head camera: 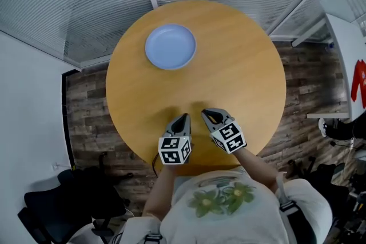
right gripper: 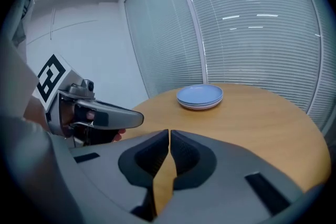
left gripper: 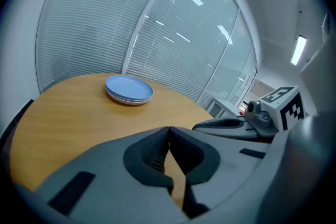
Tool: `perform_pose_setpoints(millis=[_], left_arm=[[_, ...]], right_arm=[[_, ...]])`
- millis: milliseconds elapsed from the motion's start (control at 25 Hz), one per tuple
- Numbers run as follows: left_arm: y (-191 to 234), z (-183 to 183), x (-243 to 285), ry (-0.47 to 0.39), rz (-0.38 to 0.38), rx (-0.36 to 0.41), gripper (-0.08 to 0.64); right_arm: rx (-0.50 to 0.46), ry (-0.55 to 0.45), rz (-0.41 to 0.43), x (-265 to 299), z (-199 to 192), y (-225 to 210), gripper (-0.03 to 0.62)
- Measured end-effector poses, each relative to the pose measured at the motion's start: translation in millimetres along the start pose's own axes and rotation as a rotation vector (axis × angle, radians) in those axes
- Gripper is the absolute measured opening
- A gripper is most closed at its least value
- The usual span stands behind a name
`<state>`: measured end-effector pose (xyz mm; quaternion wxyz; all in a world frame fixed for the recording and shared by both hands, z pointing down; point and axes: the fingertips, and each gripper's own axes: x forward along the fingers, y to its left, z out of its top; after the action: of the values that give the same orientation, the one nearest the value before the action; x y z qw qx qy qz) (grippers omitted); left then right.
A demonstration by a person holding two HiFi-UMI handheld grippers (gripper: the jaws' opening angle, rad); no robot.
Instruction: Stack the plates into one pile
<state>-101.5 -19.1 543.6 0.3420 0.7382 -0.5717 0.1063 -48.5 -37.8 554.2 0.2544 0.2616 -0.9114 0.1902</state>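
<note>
Plates (head camera: 170, 47) are sitting as one pile in the upper left-centre of the head view, on the far part of the round wooden worktop (head camera: 240, 66), with no loose plate showing anywhere else on it. Judging from that, the stacking is looking finished.

Left gripper (head camera: 184, 117) and right gripper (head camera: 207, 114) are hovering side by side at the lower centre of the frame, over the near edge and well apart from the pile. Both sets of jaws are standing closed tip to tip and are gripping nothing; only bare wood is showing behind them.

Step in hand, as I am reading it: parking the tools. Doing it well is meaning keeping both low and near, and not sweeping toward the pile, since a nudge could be sliding the top plate off-centre.

View differences: the head view is giving only the top blue disc. The gripper views are showing the pile edge-on (left gripper: 129, 89) (right gripper: 200, 97), with several rims layered and the lowest looking paler, all sitting roughly concentric.
</note>
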Motion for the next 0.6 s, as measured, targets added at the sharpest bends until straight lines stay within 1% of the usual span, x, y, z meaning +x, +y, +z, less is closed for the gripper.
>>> perform_pose_setpoints(millis=[160,280,600], left_arm=[[-15,1,-10,-0.020,-0.006,0.014,0.018],[-23,-2,-16,-0.023,-0.015,0.015,0.018],[-35,-2,-26,-0.034,-0.014,0.027,0.018]], right_arm=[[-0.009,-0.016,0.005,-18,2,8,0.044],[0.005,-0.032,0.001,-28,4,9,0.041],[0.006,-0.072,-0.008,-41,14,13,0.041]])
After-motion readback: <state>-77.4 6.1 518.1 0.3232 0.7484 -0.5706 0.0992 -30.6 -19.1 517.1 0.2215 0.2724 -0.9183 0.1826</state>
